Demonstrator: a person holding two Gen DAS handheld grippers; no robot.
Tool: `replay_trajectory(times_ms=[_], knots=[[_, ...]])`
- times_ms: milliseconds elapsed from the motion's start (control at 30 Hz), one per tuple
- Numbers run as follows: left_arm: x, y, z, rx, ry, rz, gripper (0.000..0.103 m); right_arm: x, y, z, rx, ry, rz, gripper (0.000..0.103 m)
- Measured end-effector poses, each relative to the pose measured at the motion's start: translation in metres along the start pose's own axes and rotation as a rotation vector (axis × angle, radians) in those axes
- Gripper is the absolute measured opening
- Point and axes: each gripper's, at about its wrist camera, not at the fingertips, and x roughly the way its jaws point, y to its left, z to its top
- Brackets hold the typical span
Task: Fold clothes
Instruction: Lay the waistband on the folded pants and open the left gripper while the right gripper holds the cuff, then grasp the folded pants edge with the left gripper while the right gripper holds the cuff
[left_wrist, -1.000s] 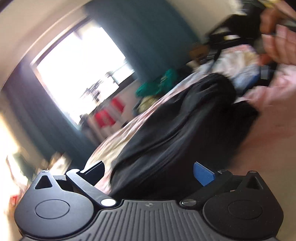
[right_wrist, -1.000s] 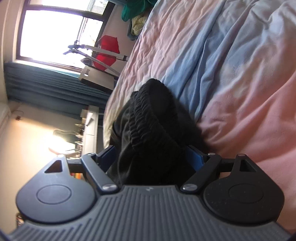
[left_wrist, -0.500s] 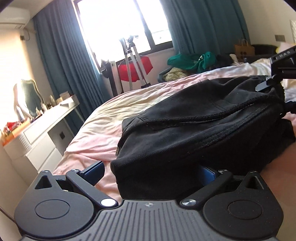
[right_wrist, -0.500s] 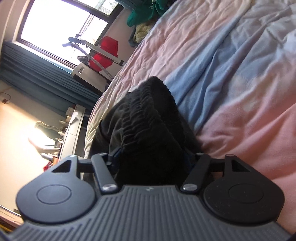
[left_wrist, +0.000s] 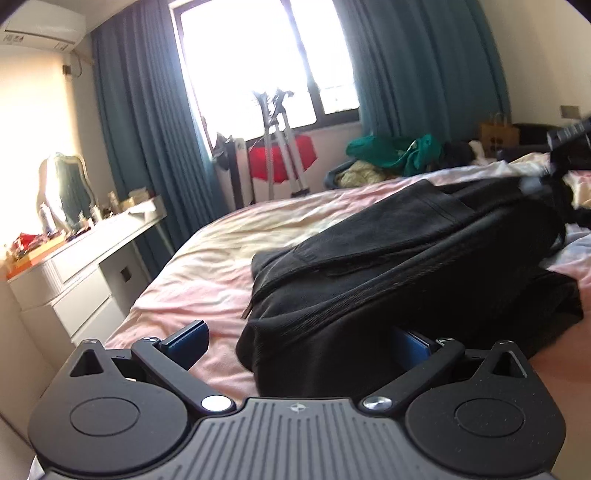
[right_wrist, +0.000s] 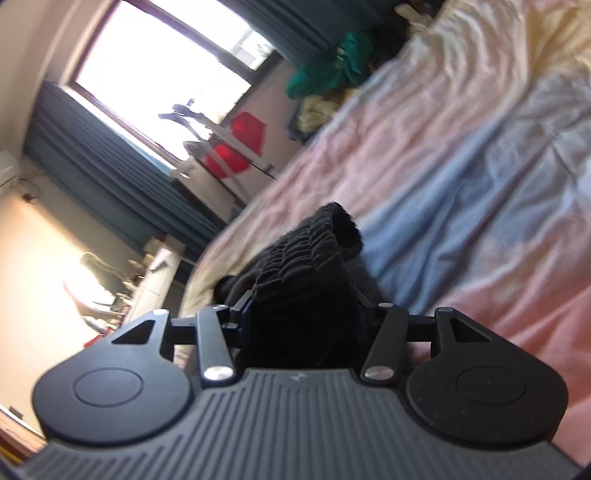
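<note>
A black garment (left_wrist: 406, 273), folded over itself, lies on the pink and blue bed sheet (left_wrist: 221, 266). My left gripper (left_wrist: 299, 343) is open. Its right finger is tucked under the garment's near hem and its left finger (left_wrist: 184, 341) rests bare over the sheet. My right gripper (right_wrist: 303, 317) is shut on the garment's ribbed elastic waistband (right_wrist: 306, 266) at the garment's far end. The right gripper also shows in the left wrist view (left_wrist: 565, 147), beyond the garment.
A white dresser (left_wrist: 74, 273) with a mirror stands left of the bed. A tripod (left_wrist: 280, 147) and a red item stand under the window. A pile of green and yellow clothes (left_wrist: 391, 155) lies beyond the bed. Teal curtains hang at the window.
My right gripper has closed on the waistband and tilted. My left gripper has swung level from a tilted, blurred view and now sits low at the garment's near hem.
</note>
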Motion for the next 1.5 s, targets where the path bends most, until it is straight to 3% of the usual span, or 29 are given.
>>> replay_trajectory(times_ms=[100, 333, 500, 700, 767, 800, 900, 1000, 1067, 1100, 1167, 1233, 1400, 1500], knots=[[0.005, 0.004, -0.004, -0.027, 0.046, -0.006, 0.103, 0.013, -0.013, -0.006, 0.021, 0.054, -0.070, 0.055], [-0.003, 0.004, -0.006, -0.020, 0.038, 0.034, 0.103, 0.004, -0.008, -0.011, -0.001, 0.030, -0.065, 0.055], [0.007, 0.029, -0.007, -0.163, 0.108, -0.015, 0.103, 0.003, -0.014, -0.011, 0.028, 0.045, -0.046, 0.056], [0.012, 0.054, -0.009, -0.301, 0.180, -0.050, 0.103, 0.010, -0.024, -0.016, 0.088, 0.105, -0.056, 0.066], [0.010, 0.056, -0.008, -0.304, 0.184, -0.047, 0.103, 0.011, -0.021, -0.017, 0.075, 0.122, -0.083, 0.075], [0.010, 0.054, -0.006, -0.305, 0.185, -0.045, 0.103, 0.012, -0.020, -0.018, 0.068, 0.131, -0.097, 0.085], [0.004, 0.057, -0.001, -0.327, 0.169, -0.029, 0.103, 0.019, -0.024, -0.019, 0.070, 0.161, -0.099, 0.087], [0.005, 0.062, 0.002, -0.356, 0.186, -0.056, 0.103, 0.035, -0.028, -0.024, 0.105, 0.219, -0.041, 0.086], [0.004, 0.067, 0.003, -0.390, 0.198, -0.081, 0.103, 0.045, -0.025, -0.029, 0.093, 0.238, -0.032, 0.091], [0.003, 0.070, 0.003, -0.407, 0.204, -0.094, 0.103, 0.049, -0.024, -0.030, 0.085, 0.241, -0.021, 0.098], [0.002, 0.075, 0.004, -0.442, 0.216, -0.120, 0.103, 0.053, -0.020, -0.031, 0.068, 0.244, -0.011, 0.099], [-0.003, 0.083, 0.007, -0.474, 0.204, -0.156, 0.103, 0.049, -0.015, -0.032, 0.046, 0.240, -0.010, 0.095], [-0.001, 0.110, 0.016, -0.600, 0.170, -0.285, 0.103, 0.029, 0.011, -0.033, -0.083, 0.190, -0.039, 0.061], [0.031, 0.125, 0.022, -0.658, 0.225, -0.285, 0.103, 0.022, 0.026, -0.033, -0.158, 0.158, -0.050, 0.052]])
